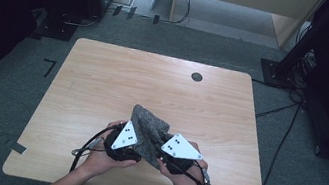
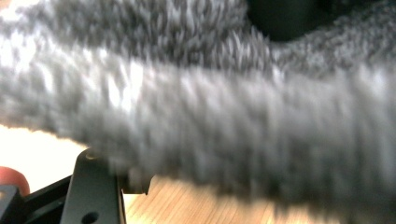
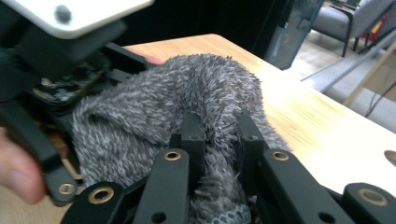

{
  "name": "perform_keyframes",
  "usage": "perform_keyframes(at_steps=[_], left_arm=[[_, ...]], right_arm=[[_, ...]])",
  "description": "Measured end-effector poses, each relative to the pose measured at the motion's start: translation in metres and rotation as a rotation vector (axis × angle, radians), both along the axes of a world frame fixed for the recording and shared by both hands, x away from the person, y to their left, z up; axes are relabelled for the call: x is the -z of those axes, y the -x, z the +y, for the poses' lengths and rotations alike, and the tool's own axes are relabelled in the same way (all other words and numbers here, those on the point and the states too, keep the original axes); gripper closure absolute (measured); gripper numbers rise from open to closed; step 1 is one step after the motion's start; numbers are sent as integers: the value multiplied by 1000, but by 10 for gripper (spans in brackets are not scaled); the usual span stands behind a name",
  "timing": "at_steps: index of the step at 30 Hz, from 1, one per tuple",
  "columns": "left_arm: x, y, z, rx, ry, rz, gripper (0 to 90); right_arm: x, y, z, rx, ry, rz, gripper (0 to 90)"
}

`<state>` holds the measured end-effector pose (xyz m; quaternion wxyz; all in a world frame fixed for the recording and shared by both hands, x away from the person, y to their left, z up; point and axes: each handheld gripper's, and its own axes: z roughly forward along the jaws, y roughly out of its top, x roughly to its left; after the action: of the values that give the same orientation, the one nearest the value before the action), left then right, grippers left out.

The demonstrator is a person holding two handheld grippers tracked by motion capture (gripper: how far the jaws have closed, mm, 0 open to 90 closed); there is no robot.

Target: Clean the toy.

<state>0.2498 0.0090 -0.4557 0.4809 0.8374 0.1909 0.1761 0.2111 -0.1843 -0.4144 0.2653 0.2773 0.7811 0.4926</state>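
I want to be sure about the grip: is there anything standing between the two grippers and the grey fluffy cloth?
Nothing visible does. The right gripper has its jaws closed directly on the grey fluffy cloth, and the left gripper holds its other side. The cloth hangs between them above the table.

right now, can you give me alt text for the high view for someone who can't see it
Two hands hold a gripper each, the left gripper and right gripper both shut on a fuzzy grey cloth bunched between them, near the front edge of a light wooden table. A small dark round disc sits near the table's far edge, and grey carpet surrounds it.
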Motion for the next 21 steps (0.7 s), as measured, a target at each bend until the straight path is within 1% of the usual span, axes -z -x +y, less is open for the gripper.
perform_keyframes(at_steps=[2, 3, 4, 5, 7, 9, 10, 11, 12, 13, 14, 15, 16, 17, 18, 19, 20, 21], left_arm=[[0, 0, 1, 4, -1, -7, 344], [1, -1, 2, 2, -2, -8, 344], [1, -1, 3, 2, 0, -7, 344], [1, -2, 3, 4, 4, -8, 344], [1, -1, 4, 6, -1, -22, 344], [0, 0, 4, 15, 6, -32, 344], [0, 0, 4, 23, 21, -36, 344], [-2, 0, 7, 40, 52, -40, 344], [-3, 0, 8, 49, 74, -39, 344], [-4, 0, 10, 56, 99, -44, 344], [-6, 0, 12, 59, 113, -57, 344], [-7, 1, 13, 63, 128, -63, 344], [-7, 1, 15, 67, 138, -67, 344], [-8, 1, 16, 72, 151, -74, 344], [-9, 2, 18, 72, 155, -83, 344], [-10, 2, 19, 74, 156, -90, 343], [-10, 2, 20, 75, 166, -92, 344], [-10, 2, 21, 76, 182, -90, 344]], right_arm=[[3, 3, 7, -43, 11, 0, 791], [5, 4, 11, -57, 25, -14, 792], [6, 5, 13, -47, 41, -30, 794], [5, 4, 12, -39, 43, -30, 796], [2, 1, 5, -11, 17, -30, 798], [-1, -1, -6, 25, -25, -19, 798], [-4, -3, -12, 41, -66, -6, 797], [-6, -4, -19, 54, -112, 6, 797], [-9, -6, -30, 75, -188, 36, 797], [-10, -7, -35, 83, -226, 53, 797], [-9, -8, -39, 83, -266, 74, 797], [-8, -9, -40, 72, -290, 96, 797], [-6, -11, -40, 64, -296, 115, 797], [-4, -11, -39, 64, -291, 123, 797], [-1, -12, -38, 69, -281, 127, 798], [2, -13, -37, 86, -278, 128, 797], [3, -14, -37, 101, -263, 139, 797], [4, -16, -38, 121, -230, 140, 797]])
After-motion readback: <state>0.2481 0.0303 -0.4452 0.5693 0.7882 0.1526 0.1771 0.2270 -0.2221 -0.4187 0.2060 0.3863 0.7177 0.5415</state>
